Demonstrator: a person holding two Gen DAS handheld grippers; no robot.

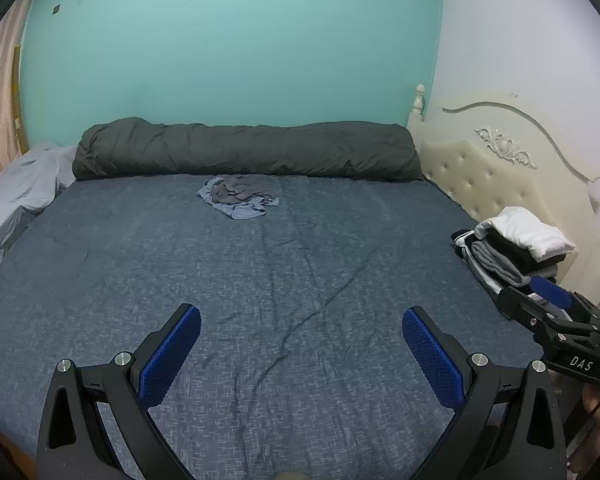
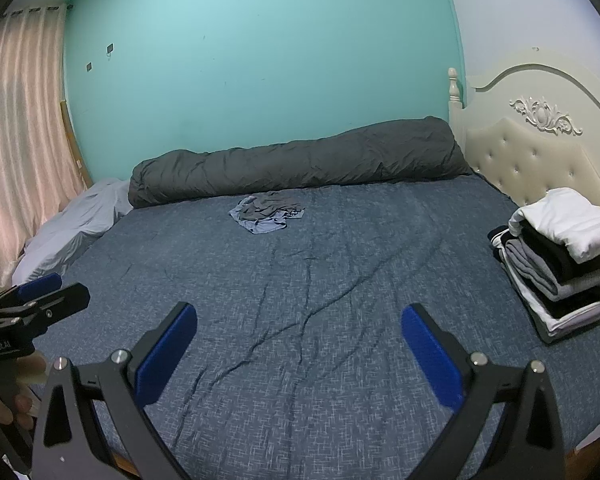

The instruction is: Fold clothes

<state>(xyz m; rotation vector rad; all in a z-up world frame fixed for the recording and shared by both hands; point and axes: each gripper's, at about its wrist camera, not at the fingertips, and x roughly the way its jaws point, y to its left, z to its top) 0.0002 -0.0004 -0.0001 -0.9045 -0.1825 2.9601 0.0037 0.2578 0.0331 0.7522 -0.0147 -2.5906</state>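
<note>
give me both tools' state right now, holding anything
Left tool: open, holding nothing, over the bare bed sheet.
Right tool: open, holding nothing, also over the bed sheet.

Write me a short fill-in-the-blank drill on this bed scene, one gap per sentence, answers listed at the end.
1. The crumpled clothes lie in front of the rolled dark ____.
2. The top item on the folded stack is ____ in colour.
3. The left gripper and the right gripper are both ____, with nothing between the fingers.
4. The folded stack sits next to the cream ____.

Answers: quilt; white; open; headboard
</note>
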